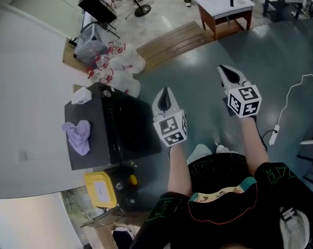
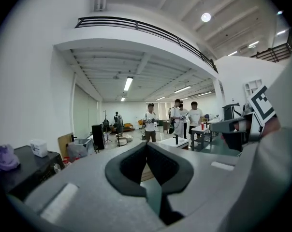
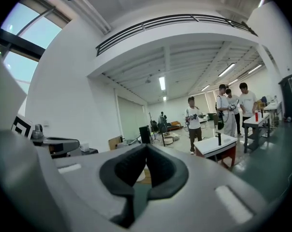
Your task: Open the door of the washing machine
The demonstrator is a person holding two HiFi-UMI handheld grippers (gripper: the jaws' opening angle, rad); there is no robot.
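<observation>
The black washing machine (image 1: 126, 129) stands against the white wall at the left of the head view, its dark front facing the person. A purple cloth (image 1: 79, 136) and a small white object (image 1: 82, 96) lie on its top. The door's outline does not show clearly. My left gripper (image 1: 165, 91) hovers shut and empty just right of the machine's front, apart from it. My right gripper (image 1: 222, 68) hangs further right over the floor, also shut and empty. In the left gripper view the machine (image 2: 21, 172) sits low at the left, beside the shut jaws' tips (image 2: 147, 144).
Plastic bags (image 1: 117, 64) and a wooden pallet (image 1: 172, 41) lie beyond the machine. A white table with red legs (image 1: 223, 4) stands farther off. A yellow-lidded box (image 1: 100, 189) sits beside the machine's near end. A white cable (image 1: 276, 133) trails at right. Several people (image 2: 150, 122) stand far away.
</observation>
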